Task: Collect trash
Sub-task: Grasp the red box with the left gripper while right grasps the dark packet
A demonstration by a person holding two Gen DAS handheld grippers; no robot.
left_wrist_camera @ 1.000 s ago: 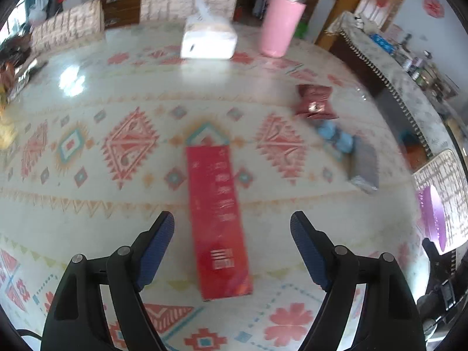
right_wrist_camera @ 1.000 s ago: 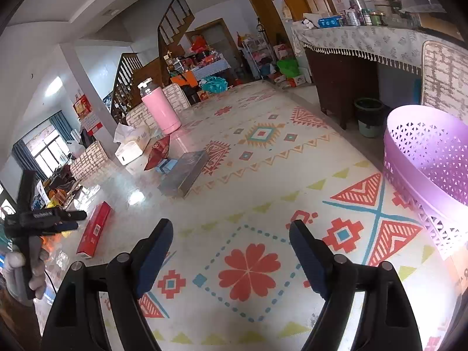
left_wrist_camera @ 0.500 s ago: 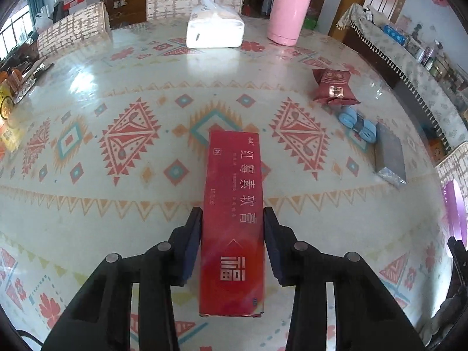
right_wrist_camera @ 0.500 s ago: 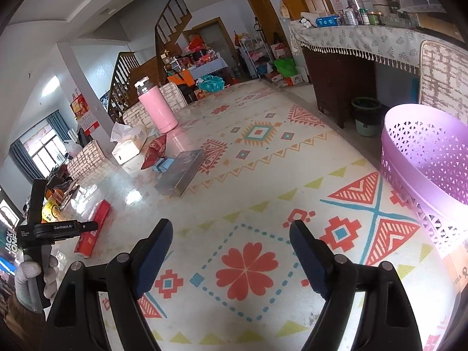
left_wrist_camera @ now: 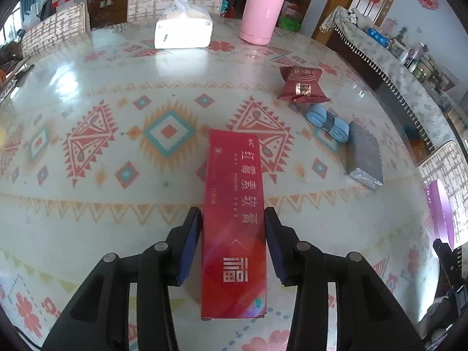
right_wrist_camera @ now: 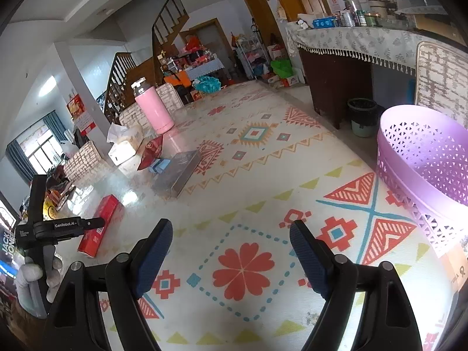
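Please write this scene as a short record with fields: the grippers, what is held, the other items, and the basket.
left gripper: closed on the red box, one pad on each long side
box: lies flat on the table
right gripper: open, empty, over the table
other items: red pouch, blue roll, grey box, tissue pack, pink bottle
basket: purple, at the table's right edge; no trash visible inside

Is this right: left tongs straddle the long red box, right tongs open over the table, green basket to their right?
Not quite: the basket is purple, as the right wrist view shows. The rest holds: the left tongs straddle the long red box, and the right tongs are open over the table.
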